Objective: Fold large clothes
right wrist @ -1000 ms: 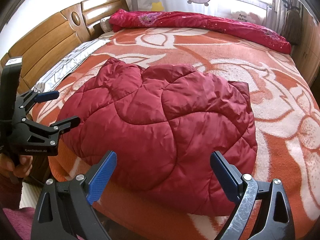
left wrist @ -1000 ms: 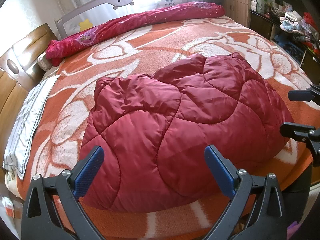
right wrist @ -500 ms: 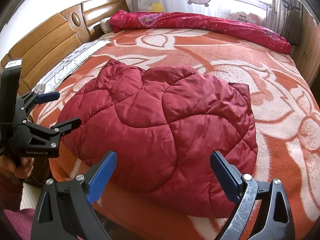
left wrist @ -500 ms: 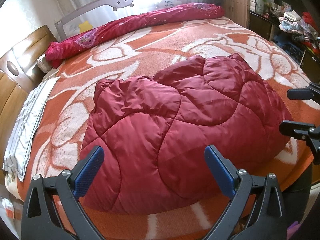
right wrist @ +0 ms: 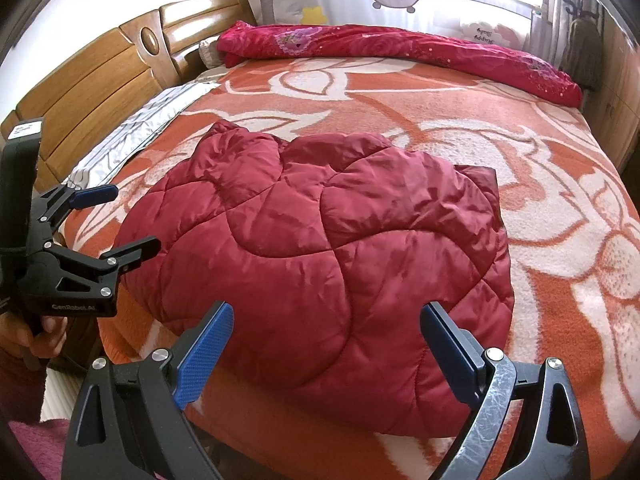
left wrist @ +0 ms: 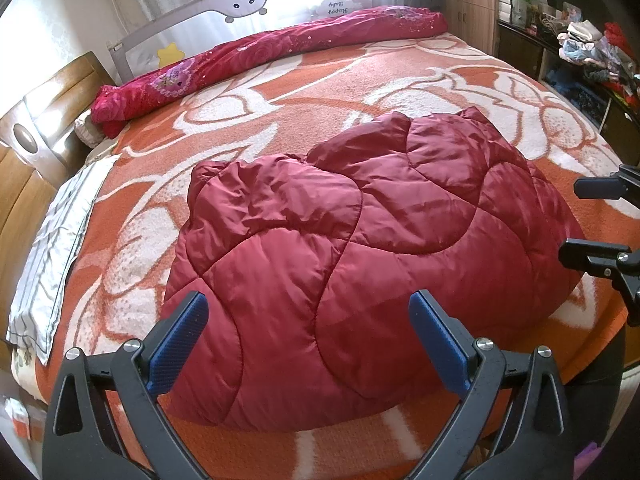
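The dark red quilted padded jacket (left wrist: 360, 256) lies folded into a puffy, rounded bundle on the orange and white floral blanket (left wrist: 320, 80), near its front edge.

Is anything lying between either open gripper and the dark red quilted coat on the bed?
Nothing visible. The left gripper and right gripper both face the quilted coat directly, jaws open, with only bare blanket around it.

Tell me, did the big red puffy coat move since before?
No. The red puffy coat lies in the same spot on the orange blanket, its edges crossing the same white flower shapes in both views.
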A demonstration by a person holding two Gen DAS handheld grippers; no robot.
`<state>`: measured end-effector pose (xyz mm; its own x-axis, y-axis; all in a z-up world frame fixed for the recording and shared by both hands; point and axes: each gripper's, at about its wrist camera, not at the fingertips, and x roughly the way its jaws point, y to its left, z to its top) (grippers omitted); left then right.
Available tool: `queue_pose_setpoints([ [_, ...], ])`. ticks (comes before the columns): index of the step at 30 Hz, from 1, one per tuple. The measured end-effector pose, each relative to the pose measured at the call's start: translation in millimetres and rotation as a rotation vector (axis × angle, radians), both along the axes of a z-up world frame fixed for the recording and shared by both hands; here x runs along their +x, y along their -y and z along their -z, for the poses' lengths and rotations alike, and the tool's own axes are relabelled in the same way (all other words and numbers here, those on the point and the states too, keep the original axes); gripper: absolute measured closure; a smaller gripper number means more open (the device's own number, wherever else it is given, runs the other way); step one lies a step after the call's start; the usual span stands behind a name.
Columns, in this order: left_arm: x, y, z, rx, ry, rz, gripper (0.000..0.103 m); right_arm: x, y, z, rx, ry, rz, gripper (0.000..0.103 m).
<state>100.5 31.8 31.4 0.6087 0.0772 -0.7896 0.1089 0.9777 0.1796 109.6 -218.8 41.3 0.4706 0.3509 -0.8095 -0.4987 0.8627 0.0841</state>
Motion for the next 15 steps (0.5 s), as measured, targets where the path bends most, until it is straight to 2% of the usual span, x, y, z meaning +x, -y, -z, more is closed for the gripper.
queue_pose_setpoints([
  [15,5.3,-5.6,0.8,-0.019,-0.01,-0.006,0.002,3.8,0.4,2.8,0.005,-0.008,0.005,0.008],
])
